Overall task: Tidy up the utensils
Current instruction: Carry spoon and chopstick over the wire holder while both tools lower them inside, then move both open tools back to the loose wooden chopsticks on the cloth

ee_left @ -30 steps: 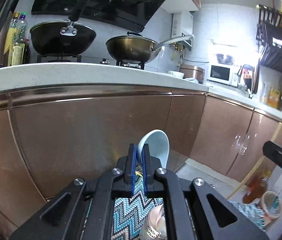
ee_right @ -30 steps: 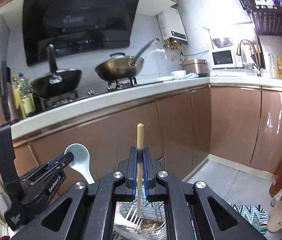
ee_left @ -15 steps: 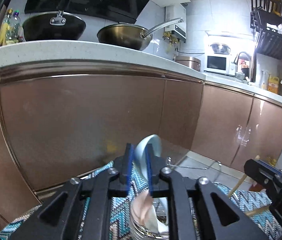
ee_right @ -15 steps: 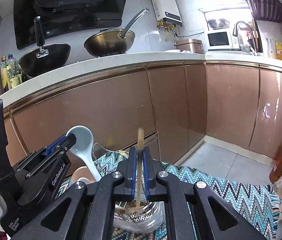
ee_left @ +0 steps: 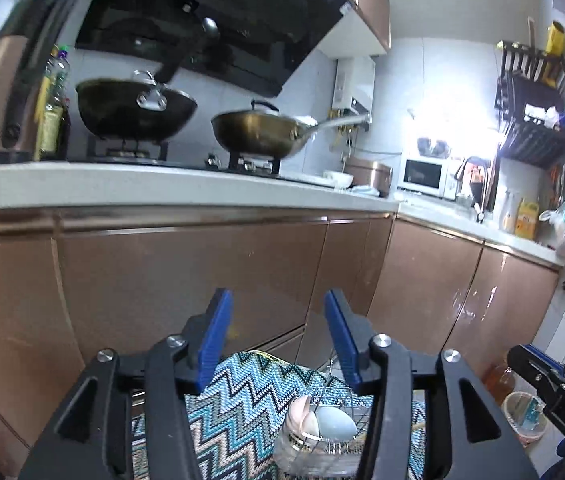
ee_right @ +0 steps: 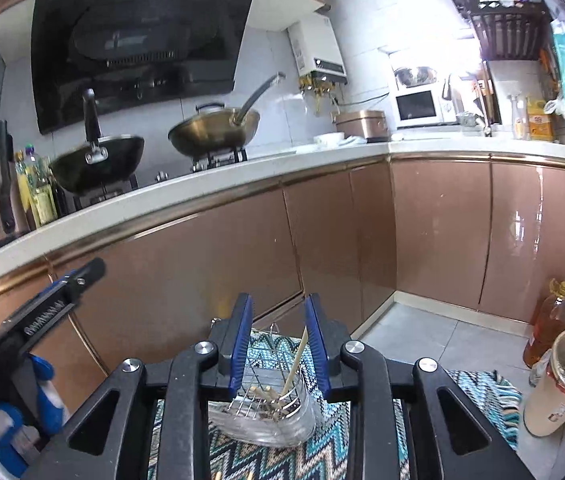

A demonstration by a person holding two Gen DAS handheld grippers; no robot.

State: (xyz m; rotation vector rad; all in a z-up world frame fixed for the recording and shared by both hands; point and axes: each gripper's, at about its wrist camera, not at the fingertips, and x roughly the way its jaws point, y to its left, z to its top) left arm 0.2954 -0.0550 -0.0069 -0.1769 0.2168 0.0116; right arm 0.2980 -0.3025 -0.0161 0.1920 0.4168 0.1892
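My left gripper (ee_left: 278,336) is open and empty above a clear utensil holder with a wire rack (ee_left: 322,440). A light blue spoon (ee_left: 334,426) and a pinkish spoon (ee_left: 300,420) rest in the holder. My right gripper (ee_right: 280,344) is open above the same holder (ee_right: 266,412). A wooden chopstick (ee_right: 296,364) leans in the rack between the open fingers, free of the pads. Other chopstick ends lie in the rack. The left gripper also shows at the left of the right wrist view (ee_right: 50,308).
The holder stands on a blue zigzag cloth (ee_left: 238,396). Copper cabinet doors (ee_right: 210,268) are close behind it, under a white counter with two woks (ee_left: 134,108). An oil bottle (ee_right: 546,324) and a cup (ee_right: 558,380) stand on the floor at right.
Both grippers have opened. The blue spoon dropped from the left gripper into the holder, and the chopstick left the right gripper and now leans in the rack. Both grippers rose slightly.
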